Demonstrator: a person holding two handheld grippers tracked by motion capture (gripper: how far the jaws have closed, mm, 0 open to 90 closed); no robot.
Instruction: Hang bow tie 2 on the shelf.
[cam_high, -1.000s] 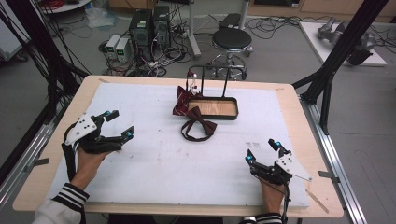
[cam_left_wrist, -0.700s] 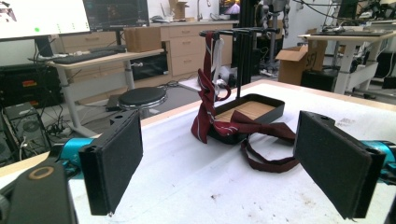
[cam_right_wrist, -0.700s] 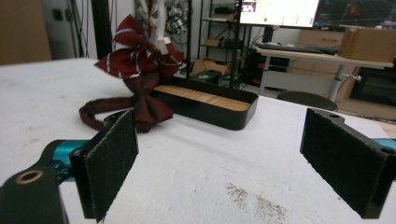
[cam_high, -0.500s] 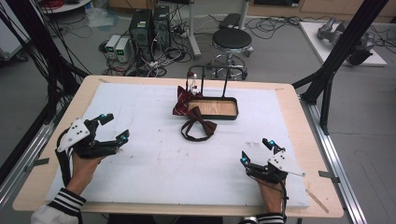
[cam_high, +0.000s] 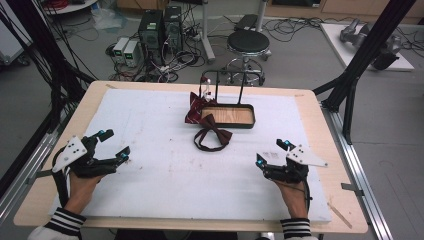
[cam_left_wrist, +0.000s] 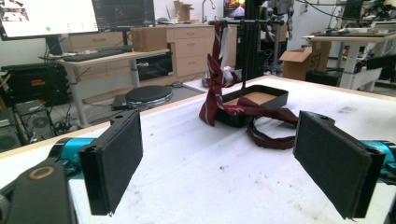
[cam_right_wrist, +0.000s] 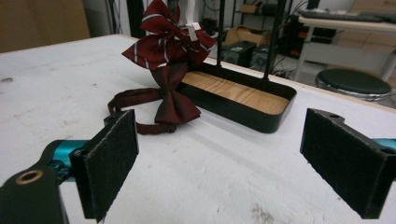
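A dark maroon bow tie (cam_high: 212, 131) with a looped strap lies flat on the white surface (cam_high: 165, 170), just in front of the black wood-floored tray (cam_high: 229, 116). A striped maroon bow tie (cam_high: 196, 106) hangs at the tray's left end, its clip hard to make out. Left gripper (cam_high: 111, 145) and right gripper (cam_high: 272, 152) hover well short of the tray, fingers spread wide, empty.

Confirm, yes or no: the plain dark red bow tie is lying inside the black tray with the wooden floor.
No. The plain dark red bow tie lies on the white table cover in front of the black tray, outside its rim.
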